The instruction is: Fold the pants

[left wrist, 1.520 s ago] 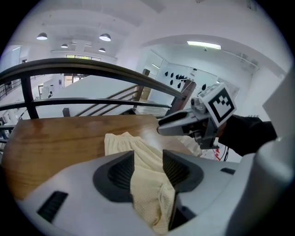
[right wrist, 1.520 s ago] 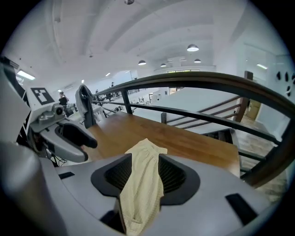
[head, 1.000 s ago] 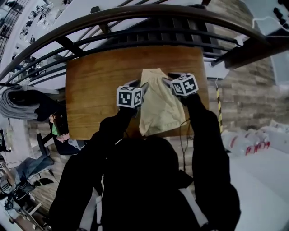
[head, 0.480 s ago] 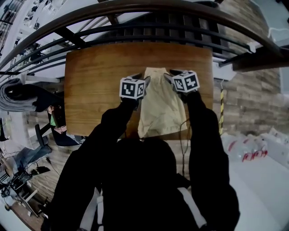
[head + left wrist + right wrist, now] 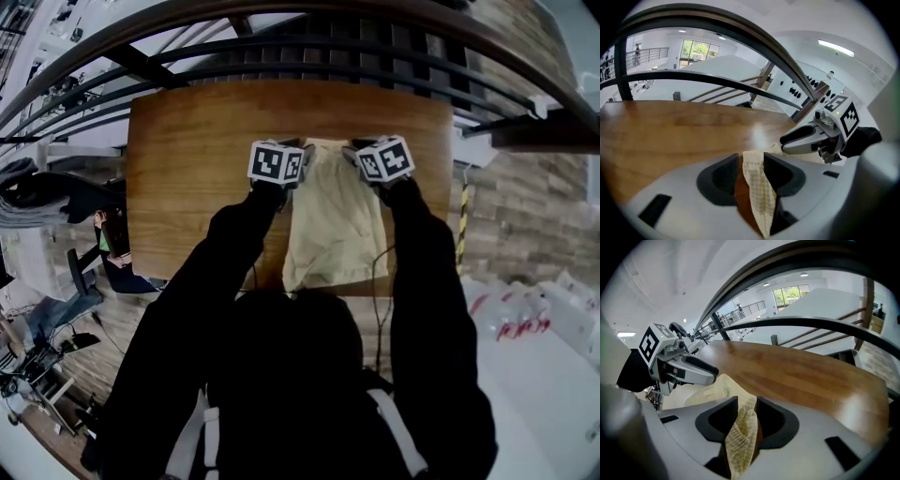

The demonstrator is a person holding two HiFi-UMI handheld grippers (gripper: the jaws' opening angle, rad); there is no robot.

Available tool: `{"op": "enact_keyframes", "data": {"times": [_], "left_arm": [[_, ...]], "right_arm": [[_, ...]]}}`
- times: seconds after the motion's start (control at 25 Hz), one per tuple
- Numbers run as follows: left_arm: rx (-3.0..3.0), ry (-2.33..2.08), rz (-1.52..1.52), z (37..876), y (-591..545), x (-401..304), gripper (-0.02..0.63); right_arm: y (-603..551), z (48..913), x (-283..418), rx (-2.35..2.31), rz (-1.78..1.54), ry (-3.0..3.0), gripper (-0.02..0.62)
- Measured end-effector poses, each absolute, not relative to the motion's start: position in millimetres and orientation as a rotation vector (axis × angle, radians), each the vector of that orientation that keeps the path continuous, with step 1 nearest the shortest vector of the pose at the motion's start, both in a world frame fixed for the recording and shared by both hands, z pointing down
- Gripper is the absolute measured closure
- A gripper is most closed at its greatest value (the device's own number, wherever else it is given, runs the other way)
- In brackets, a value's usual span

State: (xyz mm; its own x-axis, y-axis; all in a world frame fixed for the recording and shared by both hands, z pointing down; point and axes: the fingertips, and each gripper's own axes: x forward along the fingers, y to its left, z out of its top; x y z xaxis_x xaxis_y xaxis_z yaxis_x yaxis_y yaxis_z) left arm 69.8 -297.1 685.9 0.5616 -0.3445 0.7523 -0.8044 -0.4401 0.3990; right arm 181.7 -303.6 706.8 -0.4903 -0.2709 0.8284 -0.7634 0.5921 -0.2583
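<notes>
The head view alone shows the whole of the pants (image 5: 333,225): pale yellow cloth lying lengthwise on the wooden worktop (image 5: 187,150), the far end between the two tools and the near end at the worktop's near edge; in that view the marker cubes cover the jaws, so the grip cannot be read there. The left gripper view supplies it: the left tool (image 5: 751,163) has just been closing its jaws, a corner of the cloth stands between them against the right-hand pad, and bare wood shows between the cloth and the other pad, so this tool is not yet clenched; it also shows the right tool (image 5: 790,139) just beside it, pointing inward over the same edge. The right gripper view shows its own jaws, likewise just been closing, grasping a bunched fold of the pants that fills the gap, with the rest of the cloth heaped toward the left tool; beyond the tools a dark curved railing (image 5: 797,322) crosses both gripper views. Both arms, in black sleeves (image 5: 225,253), reach forward side by side, slightly converging; each tool tilts steeply down at the far edge of the cloth.
</notes>
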Motion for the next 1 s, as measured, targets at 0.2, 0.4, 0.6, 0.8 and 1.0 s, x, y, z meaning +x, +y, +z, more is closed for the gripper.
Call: {"op": "enact_keyframes", "data": {"times": [0.2, 0.4, 0.6, 0.8, 1.0], "left_arm": [[2.026, -0.856, 0.847, 706, -295, 67, 0.442], [2.058, -0.843, 0.894, 713, -297, 63, 0.521], [2.103, -0.838, 0.916, 703, -297, 73, 0.572], [2.134, -0.851, 0.897, 696, -296, 70, 0.577], [2.165, -0.844, 0.885, 689, -297, 71, 0.577]], "right_arm": [[-305, 723, 175, 0.776, 0.762, -1.993, 0.487], [-307, 724, 174, 0.761, 0.723, -2.002, 0.536], [-309, 710, 180, 0.748, 0.611, -2.025, 0.568], [-309, 703, 180, 0.753, 0.644, -2.064, 0.569], [-310, 697, 182, 0.749, 0.631, -2.087, 0.569]]}}
